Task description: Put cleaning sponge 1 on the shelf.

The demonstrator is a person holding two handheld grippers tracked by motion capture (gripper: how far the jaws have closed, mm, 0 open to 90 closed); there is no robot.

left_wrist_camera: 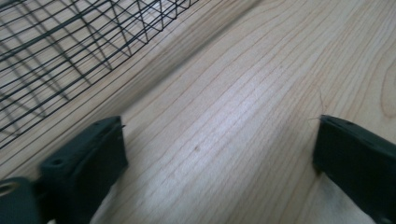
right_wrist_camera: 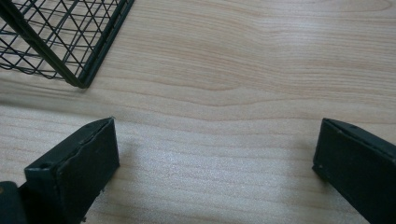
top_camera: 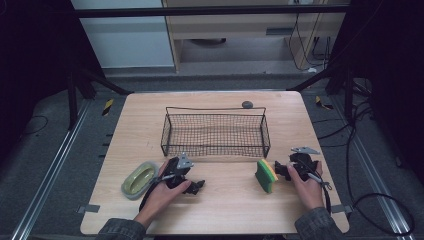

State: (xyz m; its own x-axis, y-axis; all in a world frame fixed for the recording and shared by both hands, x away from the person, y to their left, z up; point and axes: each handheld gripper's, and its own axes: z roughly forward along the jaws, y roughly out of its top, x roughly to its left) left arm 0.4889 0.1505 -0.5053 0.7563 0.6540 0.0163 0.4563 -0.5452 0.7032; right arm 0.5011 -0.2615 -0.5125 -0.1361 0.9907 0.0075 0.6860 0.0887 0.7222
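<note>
High view showed the sponge (top_camera: 266,175) standing on edge on the table (top_camera: 220,210), just beside my right gripper (top_camera: 281,170) and in front of the wire basket (top_camera: 215,134). Right gripper view confirmed the jaws stood wide apart over bare wood, holding nothing. My left gripper (top_camera: 196,187) was likewise spread and empty, near a green soap dish (top_camera: 139,180). I judged the sponge light, soft and compressible, unlikely to slip or break. I recommended pinching across its two broad faces, mid-height, since a squeeze there should hold it steady.
</note>
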